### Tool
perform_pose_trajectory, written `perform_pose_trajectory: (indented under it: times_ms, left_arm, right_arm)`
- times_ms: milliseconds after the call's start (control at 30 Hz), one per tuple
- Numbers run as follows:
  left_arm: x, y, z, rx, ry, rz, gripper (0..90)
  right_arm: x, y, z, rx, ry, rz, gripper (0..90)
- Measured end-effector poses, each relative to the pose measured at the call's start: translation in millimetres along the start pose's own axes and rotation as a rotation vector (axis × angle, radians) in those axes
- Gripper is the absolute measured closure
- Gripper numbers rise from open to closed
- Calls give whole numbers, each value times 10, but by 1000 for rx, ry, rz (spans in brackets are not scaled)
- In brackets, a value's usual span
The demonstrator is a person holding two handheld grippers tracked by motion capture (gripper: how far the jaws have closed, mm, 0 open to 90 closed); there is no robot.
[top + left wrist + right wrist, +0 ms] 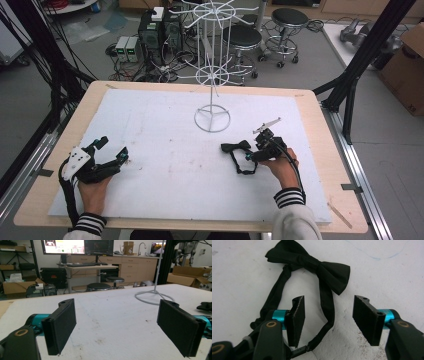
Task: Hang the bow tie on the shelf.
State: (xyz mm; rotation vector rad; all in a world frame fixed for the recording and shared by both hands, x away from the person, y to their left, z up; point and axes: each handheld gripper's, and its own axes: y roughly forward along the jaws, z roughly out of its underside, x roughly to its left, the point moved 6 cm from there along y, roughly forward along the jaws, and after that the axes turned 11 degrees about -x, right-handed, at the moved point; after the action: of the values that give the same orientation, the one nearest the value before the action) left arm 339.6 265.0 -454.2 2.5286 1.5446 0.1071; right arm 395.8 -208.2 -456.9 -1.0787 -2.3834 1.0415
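Observation:
A black bow tie [236, 146] lies flat on the white mat, its thin strap [243, 169] looped toward the person. In the right gripper view the bow [312, 263] lies just beyond the jaws, and one run of the strap [327, 305] passes through the gap between them. My right gripper [251, 151] [328, 317] is open, low over the strap and holding nothing. My left gripper [114, 149] [116, 325] rests open at the mat's left side, far from the tie, nothing between its pads.
A white wire display stand [212, 75] rises from a ring base [212, 119] at the mat's back centre, its base [153, 296] also ahead of the left gripper. The white mat [165, 170] covers a wooden table [325, 150]. Stools, computers and cables lie behind.

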Motion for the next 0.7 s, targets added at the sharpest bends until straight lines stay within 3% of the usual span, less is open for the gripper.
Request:
perform_pose_trajectory:
  times_ms: [67, 133, 300, 700]
  left_arm:
    - [0, 0, 0, 0, -1, 0, 160]
    - [1, 0, 0, 0, -1, 0, 160]
    - [1, 0, -1, 0, 2, 1, 160]
    - [0, 0, 0, 0, 0, 1, 160]
  right_arm:
    - [0, 16, -9, 30, -6, -2, 455]
    - [-2, 38, -27, 26, -23, -3, 480]
    - [3, 85, 5, 72, -17, -6, 523]
    - [9, 113, 28, 104, -6, 0, 648]
